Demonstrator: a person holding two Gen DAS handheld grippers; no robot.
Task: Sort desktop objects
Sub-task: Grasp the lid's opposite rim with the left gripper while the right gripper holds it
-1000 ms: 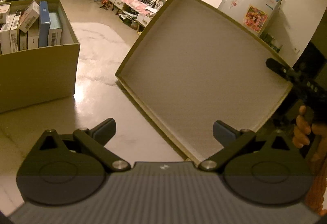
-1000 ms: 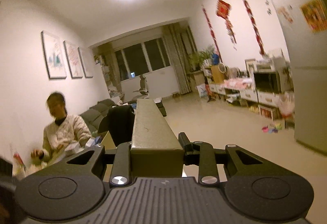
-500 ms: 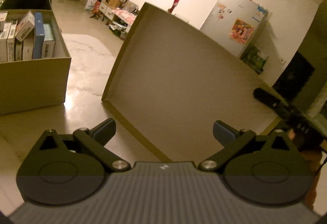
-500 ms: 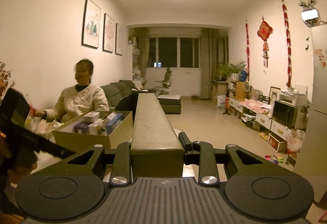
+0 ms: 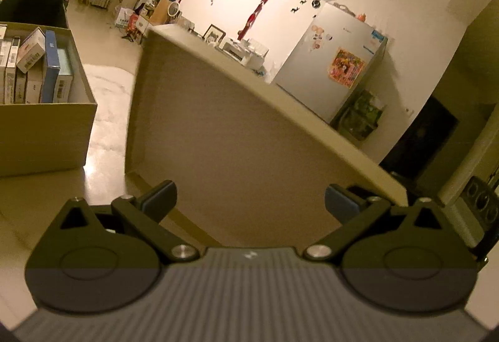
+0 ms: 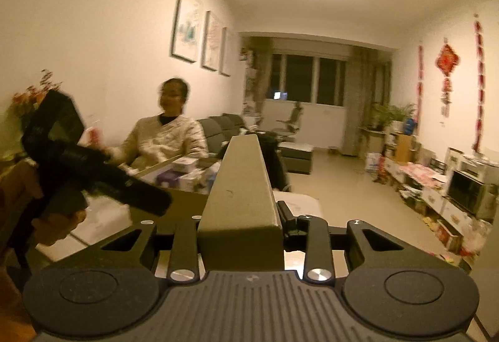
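An olive cardboard box lid (image 5: 234, 123) stands tilted up on edge in front of my left gripper (image 5: 249, 198), which is wide open with nothing touching its pads. In the right wrist view the lid's rim (image 6: 240, 180) runs straight ahead between the fingers of my right gripper (image 6: 240, 217). Its jaws are opening, and the pads still touch both sides of the rim. An open cardboard box (image 5: 46, 123) on the left holds several small packages (image 5: 37, 61) standing upright.
The pale tabletop (image 5: 46, 195) lies under both tools. A hand (image 6: 59, 223) with the left tool's black body (image 6: 93, 176) fills the left of the right wrist view. A seated person (image 6: 165, 142) is beyond the table. A fridge (image 5: 330, 67) stands behind the lid.
The lid has tipped up steeper and its inner face has turned away from the left camera. The right view has rolled and swung, bringing the left tool and hand into sight.
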